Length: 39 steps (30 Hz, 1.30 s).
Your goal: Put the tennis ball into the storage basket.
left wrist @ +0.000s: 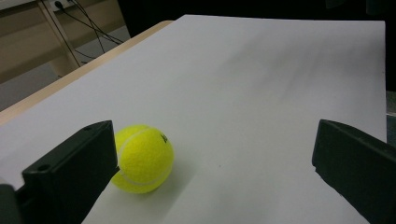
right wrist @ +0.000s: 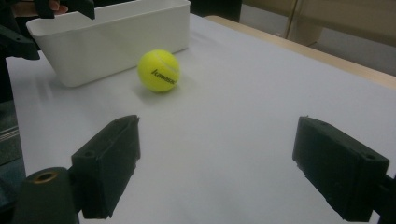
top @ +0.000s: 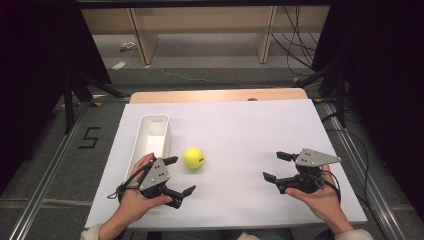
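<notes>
A person's left hand (top: 137, 197) comes in from the near left of the high view and grips the left claw (top: 180, 175) from behind, with the grey three-cornered plate on top tilted toward the right. Its two black jaws stand wide apart, one reaching toward the far side near the tray, the other nearer the person, and both point to the right across the bench (top: 240, 130). Nothing is between them.

The right hand (top: 320, 197) enters from the near right, palm under the right claw (top: 277, 166), which points left toward the middle of the bench. Its jaws are also spread wide and hold nothing.

A yellow tennis ball (top: 193, 158) rests on the white sheet that covers the bench, just right of the near end of a long white tray (top: 142, 135) and just beyond the left claw's far jaw. In the left claw's view the ball (left wrist: 142, 158) sits just beside the jaw on that picture's left, partly behind it; whether they touch cannot be told. In the right claw's view the ball (right wrist: 159, 70) lies well ahead of the jaws, close in front of the tray (right wrist: 107, 42), with black lettering on its side. The ball lies well apart from the right claw.
</notes>
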Motion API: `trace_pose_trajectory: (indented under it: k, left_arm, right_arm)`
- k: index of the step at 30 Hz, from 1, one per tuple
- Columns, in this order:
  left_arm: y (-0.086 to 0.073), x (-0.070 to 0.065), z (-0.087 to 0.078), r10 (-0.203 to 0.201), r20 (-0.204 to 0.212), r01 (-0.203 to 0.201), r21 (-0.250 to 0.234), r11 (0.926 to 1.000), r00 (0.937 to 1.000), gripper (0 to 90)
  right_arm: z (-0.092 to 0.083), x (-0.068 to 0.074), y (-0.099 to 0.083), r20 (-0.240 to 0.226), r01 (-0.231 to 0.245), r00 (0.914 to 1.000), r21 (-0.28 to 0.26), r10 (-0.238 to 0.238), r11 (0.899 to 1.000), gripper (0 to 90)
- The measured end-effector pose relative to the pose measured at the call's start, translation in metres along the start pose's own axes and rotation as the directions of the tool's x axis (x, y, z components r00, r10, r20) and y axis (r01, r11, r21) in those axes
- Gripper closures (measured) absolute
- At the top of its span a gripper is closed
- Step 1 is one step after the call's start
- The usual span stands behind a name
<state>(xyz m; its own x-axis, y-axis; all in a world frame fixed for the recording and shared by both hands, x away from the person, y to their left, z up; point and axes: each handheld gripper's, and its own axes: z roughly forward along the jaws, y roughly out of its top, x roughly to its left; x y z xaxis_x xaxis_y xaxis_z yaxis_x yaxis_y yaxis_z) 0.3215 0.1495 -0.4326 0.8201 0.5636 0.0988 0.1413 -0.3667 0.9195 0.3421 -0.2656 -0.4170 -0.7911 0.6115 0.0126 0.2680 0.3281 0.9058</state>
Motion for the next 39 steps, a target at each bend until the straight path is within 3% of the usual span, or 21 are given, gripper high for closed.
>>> trace_pose_trajectory:
  k: [19, 39]
  left_arm:
    - [0.000, 0.000, 0.000, -0.001, -0.001, 0.001, 0.000, 1.0000, 1.0000, 0.0]
    - [0.000, 0.000, 0.000, 0.002, 0.003, -0.002, -0.003, 1.0000, 1.0000, 0.0]
  right_arm:
    - [0.013, 0.005, 0.006, -0.019, 0.005, 0.9998, 0.000, -0.005, 1.000, 15.6]
    - [0.040, 0.016, 0.018, -0.065, 0.030, 0.9975, 0.005, -0.029, 1.000, 15.7]
